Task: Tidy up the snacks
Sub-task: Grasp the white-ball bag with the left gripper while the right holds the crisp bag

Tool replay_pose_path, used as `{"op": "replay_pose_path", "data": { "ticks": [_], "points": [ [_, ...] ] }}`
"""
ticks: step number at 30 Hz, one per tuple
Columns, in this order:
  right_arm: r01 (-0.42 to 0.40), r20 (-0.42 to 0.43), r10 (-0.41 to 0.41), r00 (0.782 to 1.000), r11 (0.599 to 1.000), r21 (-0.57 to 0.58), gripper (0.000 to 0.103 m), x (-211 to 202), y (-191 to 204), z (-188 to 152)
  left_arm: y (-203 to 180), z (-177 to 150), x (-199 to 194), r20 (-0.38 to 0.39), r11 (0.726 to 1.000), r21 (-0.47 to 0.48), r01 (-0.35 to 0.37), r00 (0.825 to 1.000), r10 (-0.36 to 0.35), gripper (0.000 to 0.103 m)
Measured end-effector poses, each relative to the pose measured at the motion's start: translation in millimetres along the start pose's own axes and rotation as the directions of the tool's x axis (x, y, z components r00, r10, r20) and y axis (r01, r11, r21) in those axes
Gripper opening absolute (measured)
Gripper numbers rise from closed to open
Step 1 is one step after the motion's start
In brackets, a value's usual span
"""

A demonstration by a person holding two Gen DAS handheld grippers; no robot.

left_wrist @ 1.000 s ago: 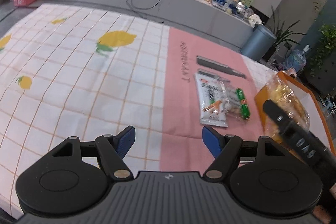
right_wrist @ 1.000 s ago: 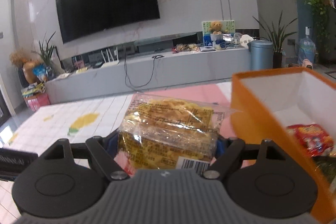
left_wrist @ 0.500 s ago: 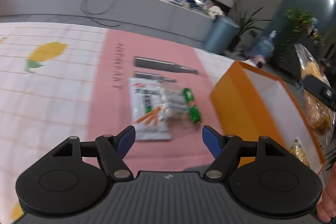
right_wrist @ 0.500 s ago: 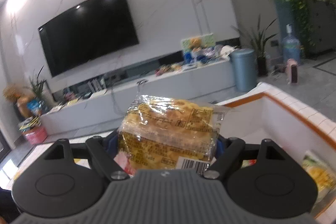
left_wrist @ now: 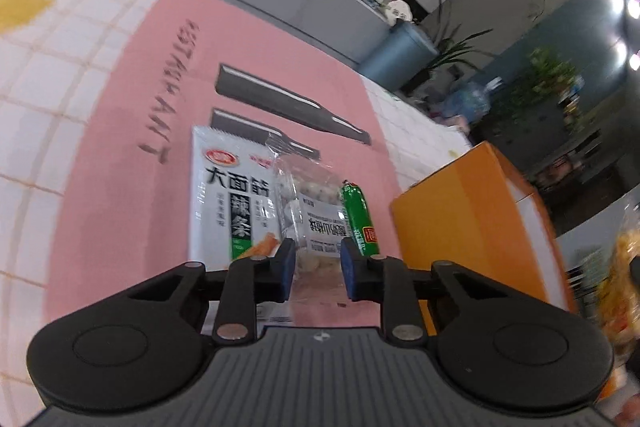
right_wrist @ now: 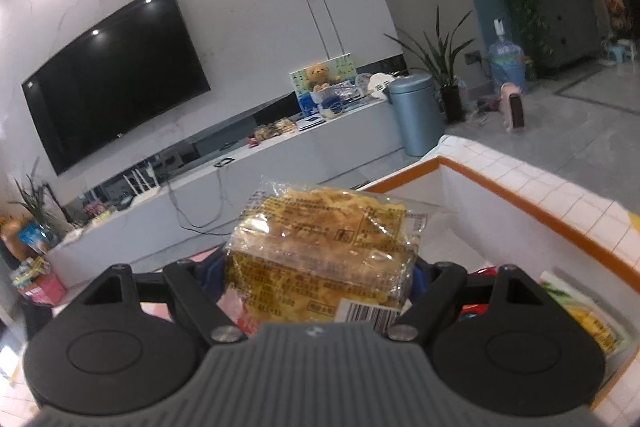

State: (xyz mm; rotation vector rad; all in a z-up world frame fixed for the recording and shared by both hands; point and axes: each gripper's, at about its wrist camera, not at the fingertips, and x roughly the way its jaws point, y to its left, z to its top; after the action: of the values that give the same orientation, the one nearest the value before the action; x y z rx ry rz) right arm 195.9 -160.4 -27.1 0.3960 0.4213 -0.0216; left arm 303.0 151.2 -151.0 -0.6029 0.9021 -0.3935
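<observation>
white spicy-strip packet (left_wrist: 228,195): flat on pink mat | clear snack bag (left_wrist: 308,215): overlapping it | green sausage (left_wrist: 359,219): alongside | yellow cracker pack (right_wrist: 320,251): above orange box (right_wrist: 540,215)

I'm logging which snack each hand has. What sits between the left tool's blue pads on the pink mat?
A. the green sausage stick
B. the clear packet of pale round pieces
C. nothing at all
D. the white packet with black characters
B: in the left wrist view the left tool has its blue pads closed on the near end of the clear packet, with the green sausage stick and white packet lying just outside them.
</observation>
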Motion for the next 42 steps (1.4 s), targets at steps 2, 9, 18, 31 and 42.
{"op": "replay_pose_path", "data": {
  "ticks": [2, 9, 18, 31, 42],
  "points": [
    [0.001, -0.004, -0.001, 1.000, 1.000, -0.014, 0.080, 3.2, 1.3, -1.1, 9.7, -0.2, 6.9, -0.025, 0.999, -0.039, 0.026, 0.999, -0.027, 0.006],
    [0.007, -0.011, -0.007, 1.000, 1.000, -0.024, 0.080, 5.1, 0.7, -2.7, 24.2, -6.1, 9.5, -0.013, 0.994, -0.080, 0.077, 0.997, -0.078, 0.002],
    [0.003, 0.003, -0.003, 1.000, 1.000, -0.028, 0.080, 3.7, 0.2, -2.0, -3.2, -19.9, -22.9, -0.034, 0.999, 0.004, 0.038, 0.999, -0.038, 0.001],
    [0.003, 0.024, -0.002, 1.000, 0.999, -0.039, 0.080, -6.2, 3.4, -6.2, -15.4, -71.8, -63.6, -0.142, 0.991, 0.060, -0.116, 0.982, 0.123, 0.015],
    [-0.004, 0.016, 0.004, 1.000, 1.000, -0.016, 0.080, -7.1, -0.8, -7.3, -77.0, -73.9, -39.8, -0.103, 0.926, 0.264, -0.270, 0.947, 0.306, 0.087]
  ]
}}
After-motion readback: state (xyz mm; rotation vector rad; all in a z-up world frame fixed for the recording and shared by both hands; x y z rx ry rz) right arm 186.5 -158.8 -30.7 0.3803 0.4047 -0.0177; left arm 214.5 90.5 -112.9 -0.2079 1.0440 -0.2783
